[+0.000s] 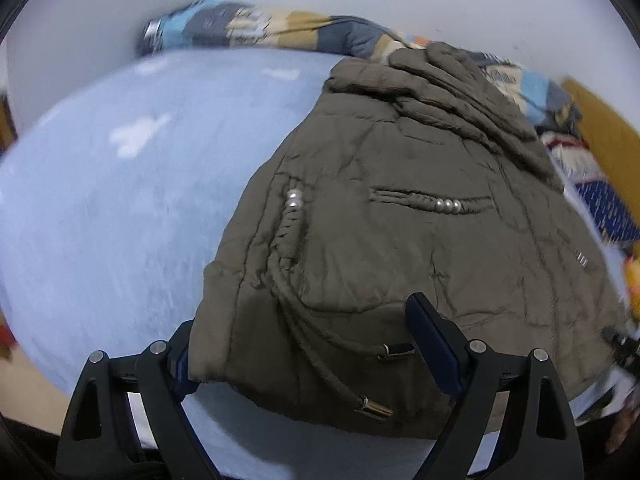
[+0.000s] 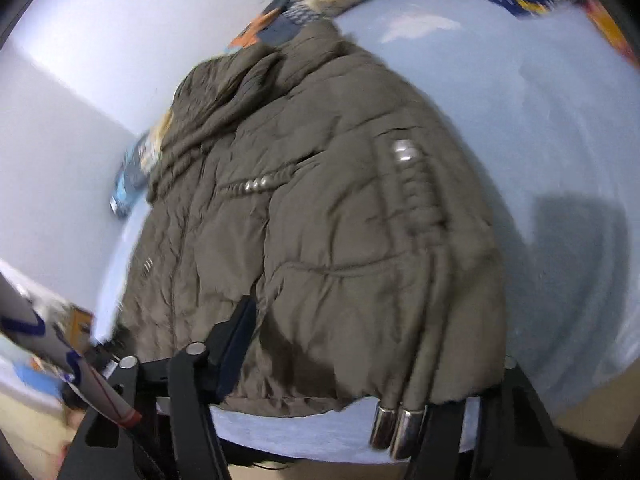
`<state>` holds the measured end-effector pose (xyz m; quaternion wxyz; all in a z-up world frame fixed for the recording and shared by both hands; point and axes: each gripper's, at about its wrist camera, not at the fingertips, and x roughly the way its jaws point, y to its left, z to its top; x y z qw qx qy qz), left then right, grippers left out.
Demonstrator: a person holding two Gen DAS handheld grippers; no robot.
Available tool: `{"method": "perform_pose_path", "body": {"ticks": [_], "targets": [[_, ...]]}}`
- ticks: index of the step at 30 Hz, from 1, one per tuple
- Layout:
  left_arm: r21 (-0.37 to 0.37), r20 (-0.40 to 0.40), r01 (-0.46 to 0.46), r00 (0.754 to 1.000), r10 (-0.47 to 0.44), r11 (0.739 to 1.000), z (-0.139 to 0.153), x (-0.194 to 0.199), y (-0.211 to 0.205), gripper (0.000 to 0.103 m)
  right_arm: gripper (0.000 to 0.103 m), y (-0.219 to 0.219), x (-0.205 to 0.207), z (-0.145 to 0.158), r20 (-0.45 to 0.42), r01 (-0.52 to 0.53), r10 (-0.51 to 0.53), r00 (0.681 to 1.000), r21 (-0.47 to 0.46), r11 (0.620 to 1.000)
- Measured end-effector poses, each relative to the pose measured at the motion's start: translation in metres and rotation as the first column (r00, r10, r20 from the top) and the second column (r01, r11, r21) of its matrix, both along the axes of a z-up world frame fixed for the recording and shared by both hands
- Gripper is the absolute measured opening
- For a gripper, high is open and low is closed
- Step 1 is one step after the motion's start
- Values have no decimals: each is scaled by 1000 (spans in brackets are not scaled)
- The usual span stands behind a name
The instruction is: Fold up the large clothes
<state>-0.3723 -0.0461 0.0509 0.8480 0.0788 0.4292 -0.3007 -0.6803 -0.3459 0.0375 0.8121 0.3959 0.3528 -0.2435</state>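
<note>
We have the jacket (image 1: 400, 220) lying on the bed (image 1: 120, 200), its hem at the bed's near edge and its collar end bunched toward the patterned quilt (image 1: 248, 28) along the bed's far side; it sits toward one half of the bed, with bare sheet on the other half. A sleeve or the hood looks already laid over the top of the jacket, so we judge an early fold done, though we cannot tell exactly which part that heap is; the body itself is not yet doubled over, and both pockets with their metal studs face up.

Our left gripper (image 1: 304, 344) straddles the hem corner with its jaws wide; one finger is tucked beside the jacket's edge and the other stands on the cloth, and we see no pinch, so it holds nothing. Our right gripper (image 2: 360, 360) is at the hem too, jaws about half open with the padded cloth bulging between them; the far finger is hidden under the hem and the drawcord ends (image 2: 396, 428), so we cannot tell whether the pads already press.

We judge the task near its middle; what is left is to grip the hem at both corners, carry it up to the collar, and flatten the bundle.
</note>
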Motion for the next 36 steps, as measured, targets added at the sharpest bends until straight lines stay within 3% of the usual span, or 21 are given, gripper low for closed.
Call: {"method": "perform_pose_path", "body": {"ticks": [3,7,15,36], "targets": [[44,32,19,999,-21,999,-3,-4,-5,89,46,-2,1,-4,-1,9,-9,1000,13,1000],[72,70,28,997,-33,997,-3,-6,-9,87,41,-1,2,-4,4,10,-10,1000,-4,1000],[165,136,21,990,-44,986,-13,-11,-20,88,43,-2,6,-16,-67,18,-18,998,-2,1000],[179,117,-32,993,11,983,-22,-6,-23,96,51,3,12,-18,-68,24,-26,997,-30,999]]}}
